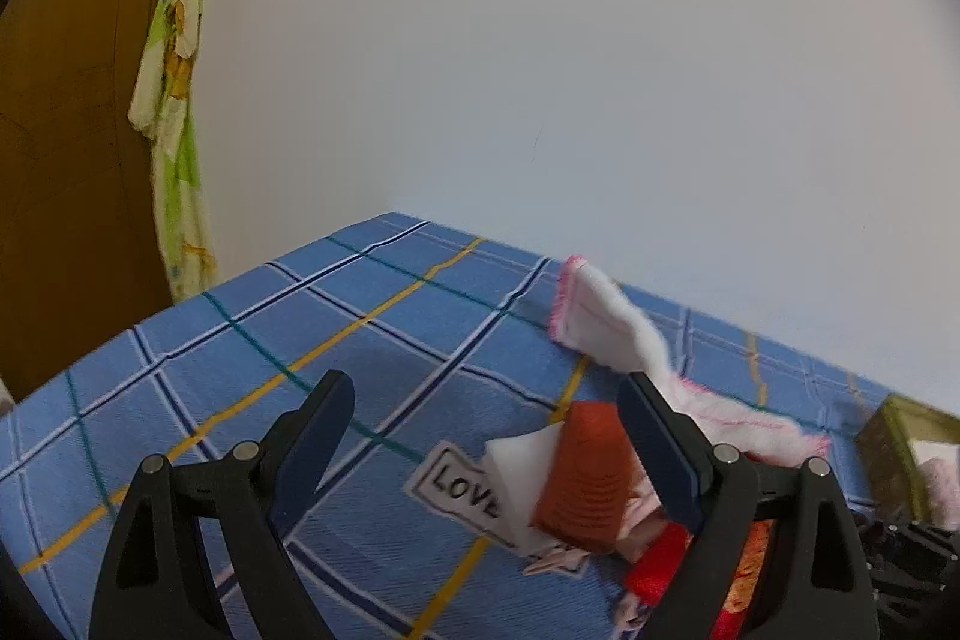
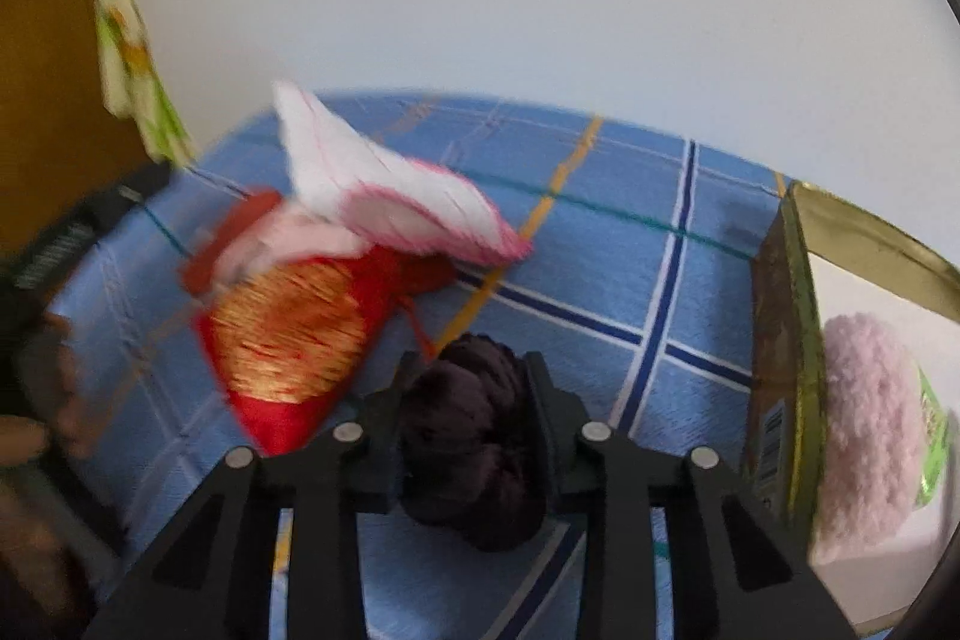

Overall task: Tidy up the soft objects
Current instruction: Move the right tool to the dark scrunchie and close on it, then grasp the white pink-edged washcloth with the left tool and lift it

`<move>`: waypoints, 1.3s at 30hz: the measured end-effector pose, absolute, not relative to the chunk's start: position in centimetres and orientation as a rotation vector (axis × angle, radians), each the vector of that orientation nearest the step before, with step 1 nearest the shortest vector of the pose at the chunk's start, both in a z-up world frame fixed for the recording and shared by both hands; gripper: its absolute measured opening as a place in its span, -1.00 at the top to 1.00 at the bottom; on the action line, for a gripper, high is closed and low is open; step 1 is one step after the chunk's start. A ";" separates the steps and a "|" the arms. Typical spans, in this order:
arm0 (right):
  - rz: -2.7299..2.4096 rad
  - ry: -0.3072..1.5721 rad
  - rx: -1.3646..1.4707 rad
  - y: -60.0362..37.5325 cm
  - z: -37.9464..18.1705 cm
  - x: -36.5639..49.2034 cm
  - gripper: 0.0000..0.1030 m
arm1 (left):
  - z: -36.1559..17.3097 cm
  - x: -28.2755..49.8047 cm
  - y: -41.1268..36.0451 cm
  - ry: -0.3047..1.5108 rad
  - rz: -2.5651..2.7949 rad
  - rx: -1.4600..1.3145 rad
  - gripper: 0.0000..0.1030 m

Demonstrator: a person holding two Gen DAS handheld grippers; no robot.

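Note:
In the right wrist view my right gripper (image 2: 474,388) is shut on a dark purple fuzzy ball (image 2: 474,460), its pads pressed against both sides, just above the blue plaid sheet (image 2: 600,268). Left of it lie a red and gold pouch (image 2: 288,340) and a white cloth with pink edging (image 2: 390,196). In the left wrist view my left gripper (image 1: 486,436) stands open above the sheet (image 1: 270,340). An orange ridged piece (image 1: 588,484) and a white scrap (image 1: 516,472) lie close to its right finger, untouched. The white cloth (image 1: 612,328) shows beyond.
An open gold-edged box (image 2: 792,328) stands at the right and holds a pink fluffy thing (image 2: 870,430); the same box (image 1: 900,436) shows at the right edge of the left wrist view. A green and yellow cloth (image 1: 174,130) hangs by a wooden panel. A white wall backs the bed.

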State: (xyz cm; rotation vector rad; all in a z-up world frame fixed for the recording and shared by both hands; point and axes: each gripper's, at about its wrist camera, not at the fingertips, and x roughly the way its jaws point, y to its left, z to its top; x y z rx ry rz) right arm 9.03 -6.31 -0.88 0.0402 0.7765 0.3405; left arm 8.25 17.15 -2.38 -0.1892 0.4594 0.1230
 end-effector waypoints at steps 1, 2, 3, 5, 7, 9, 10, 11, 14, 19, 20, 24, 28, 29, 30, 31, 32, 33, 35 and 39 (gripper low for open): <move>0.360 0.742 0.053 -6.6 -0.3 8.4 0.36 | -2.3 8.3 17.0 0.455 0.103 -0.201 -0.77; 0.375 0.699 0.065 -7.0 0.4 7.7 0.36 | -2.2 8.5 16.9 0.454 0.088 -0.207 -0.77; 0.381 0.655 0.078 -7.4 1.2 7.0 0.36 | -2.0 8.8 16.5 0.458 0.069 -0.215 -0.77; 0.375 0.578 0.103 -8.3 2.8 5.7 0.35 | -1.6 9.7 15.7 0.473 0.032 -0.221 -0.77; 0.333 0.515 0.094 -9.2 3.9 4.3 0.35 | -1.2 10.9 14.4 0.488 -0.023 -0.206 -0.77; 0.291 0.480 0.064 -9.5 4.5 3.1 0.35 | -1.0 12.3 13.2 0.515 -0.050 -0.192 -0.77; 0.269 0.459 0.051 -9.9 4.7 2.5 0.35 | -1.2 13.5 12.6 0.541 -0.049 -0.186 -0.77; 0.253 0.448 0.045 -10.1 4.8 2.2 0.35 | -1.3 14.4 12.2 0.561 -0.038 -0.182 -0.77; 0.221 0.434 0.031 -11.0 5.0 1.8 0.35 | -2.3 17.5 10.7 0.647 -0.048 -0.164 -0.77; 0.199 0.449 0.028 -11.8 4.9 2.4 0.35 | -4.4 20.7 8.0 0.750 -0.078 -0.102 -0.58; 0.195 0.454 0.030 -11.7 4.8 2.4 0.35 | -4.7 20.9 7.7 0.760 -0.095 -0.102 -0.16; 0.190 0.481 0.065 -12.1 4.4 3.1 0.35 | -5.4 20.9 7.1 0.789 -0.137 -0.045 0.48; 0.206 0.476 0.092 -12.3 4.3 3.1 0.35 | -3.4 18.8 7.2 0.646 -0.210 -0.032 0.74; 0.206 0.470 0.097 -12.2 4.4 3.1 0.35 | -2.8 18.2 7.2 0.611 -0.238 -0.040 0.75; 0.208 0.460 0.106 -13.0 4.4 2.7 0.35 | -1.8 17.0 7.3 0.559 -0.278 -0.061 0.75; 0.207 0.444 0.114 -13.1 4.7 2.5 0.35 | -1.2 16.3 7.4 0.526 -0.304 -0.077 0.75; 0.216 0.434 0.121 -13.3 4.8 2.4 0.35 | -0.6 15.6 7.5 0.492 -0.330 -0.092 0.75; 0.213 0.424 0.125 -13.5 4.9 2.2 0.35 | 0.0 14.8 7.5 0.460 -0.350 -0.103 0.75; 0.209 0.407 0.142 -14.0 5.2 1.9 0.35 | 1.1 13.4 7.3 0.399 -0.382 -0.131 0.75; 0.212 0.388 0.178 -15.0 5.7 1.6 0.35 | 2.4 10.3 6.4 0.316 -0.433 -0.167 0.75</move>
